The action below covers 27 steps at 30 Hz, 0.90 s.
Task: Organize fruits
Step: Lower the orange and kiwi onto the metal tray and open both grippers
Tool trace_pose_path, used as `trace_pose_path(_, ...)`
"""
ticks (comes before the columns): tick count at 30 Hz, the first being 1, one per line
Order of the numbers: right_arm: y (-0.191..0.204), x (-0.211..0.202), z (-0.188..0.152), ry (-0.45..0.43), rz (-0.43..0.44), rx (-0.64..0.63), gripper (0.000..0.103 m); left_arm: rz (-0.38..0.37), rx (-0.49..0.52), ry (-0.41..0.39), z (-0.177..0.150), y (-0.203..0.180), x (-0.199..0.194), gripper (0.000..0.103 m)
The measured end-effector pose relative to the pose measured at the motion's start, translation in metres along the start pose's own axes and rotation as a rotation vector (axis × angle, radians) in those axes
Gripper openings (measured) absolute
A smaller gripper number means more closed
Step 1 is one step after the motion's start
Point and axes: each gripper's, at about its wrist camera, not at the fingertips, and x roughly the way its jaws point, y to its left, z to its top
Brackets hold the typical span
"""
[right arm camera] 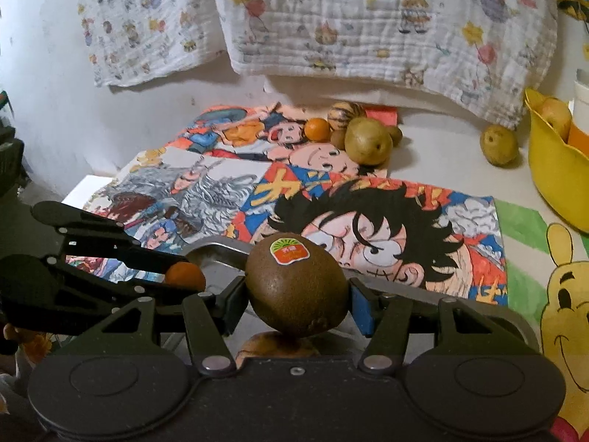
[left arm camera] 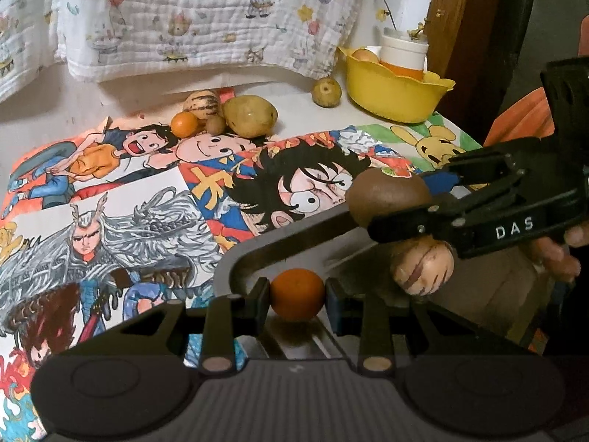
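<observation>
Left gripper (left arm camera: 297, 300) pinches small round orange (left arm camera: 297, 294), right gripper (right arm camera: 296, 296) clamps brown fuzzy kiwi (right arm camera: 296, 287); lower both gently into grey metal tray (left arm camera: 250, 254), lower frame.

The small fruit (left arm camera: 297, 294) between the black left gripper (left arm camera: 297, 296) pads is plain orange. The kiwi (right arm camera: 296, 285) is brown, with a green and orange sticker (right arm camera: 289, 251). The bowl (left arm camera: 390, 92) is yellow. The mat (left arm camera: 147, 199) shows cartoon figures in red, blue, orange and black. The hanging cloth (right arm camera: 368, 18) is white with small coloured prints, perhaps animals. One pale fruit (left arm camera: 423, 267) has dark stripes.
</observation>
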Motion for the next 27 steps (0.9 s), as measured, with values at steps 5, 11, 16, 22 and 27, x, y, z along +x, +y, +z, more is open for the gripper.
trace_pose_path(5, -0.003, 0.007, 0.007, 0.075, -0.014, 0.035, 0.060, 0.018, 0.000, 0.027, 0.000, -0.001, 0.006, 0.035)
trace_pose_path(11, -0.003, 0.017, 0.007, 0.126, -0.021, 0.030, 0.060, 0.023, 0.002, 0.035, 0.000, -0.001, 0.008, 0.036)
trace_pose_path(16, -0.004, 0.016, 0.007, 0.127, -0.017, 0.031, 0.060, 0.026, 0.007, 0.040, 0.000, -0.002, 0.008, 0.036)
trace_pose_path(22, -0.003, 0.013, 0.003, 0.111, -0.014, 0.036, 0.060, 0.024, -0.010, 0.050, -0.001, -0.001, 0.007, 0.036)
trace_pose_path(27, -0.001, 0.007, -0.005, 0.089, -0.002, 0.033, 0.066, 0.025, -0.040, 0.040, -0.002, 0.000, 0.000, 0.040)
